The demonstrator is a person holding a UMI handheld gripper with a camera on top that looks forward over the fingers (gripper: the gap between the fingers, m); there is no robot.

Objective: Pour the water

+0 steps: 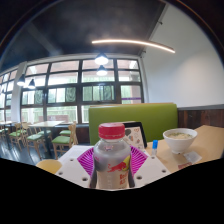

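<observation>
A clear plastic bottle (111, 158) with a red cap and a red-printed label stands upright between my gripper's (111, 162) two fingers. Both purple pads (87, 159) press against its sides, so the gripper is shut on it. The bottle appears lifted above the table. Beyond the right finger, a white bowl (179, 140) rests on the light wooden table (205, 145). The bottle's base is hidden below the fingers.
A tablet or card stand (134, 133) stands behind the bottle. A green booth seat (130, 115) backs the table. Tables and chairs (35, 135) fill the room to the left, under large windows (80, 90).
</observation>
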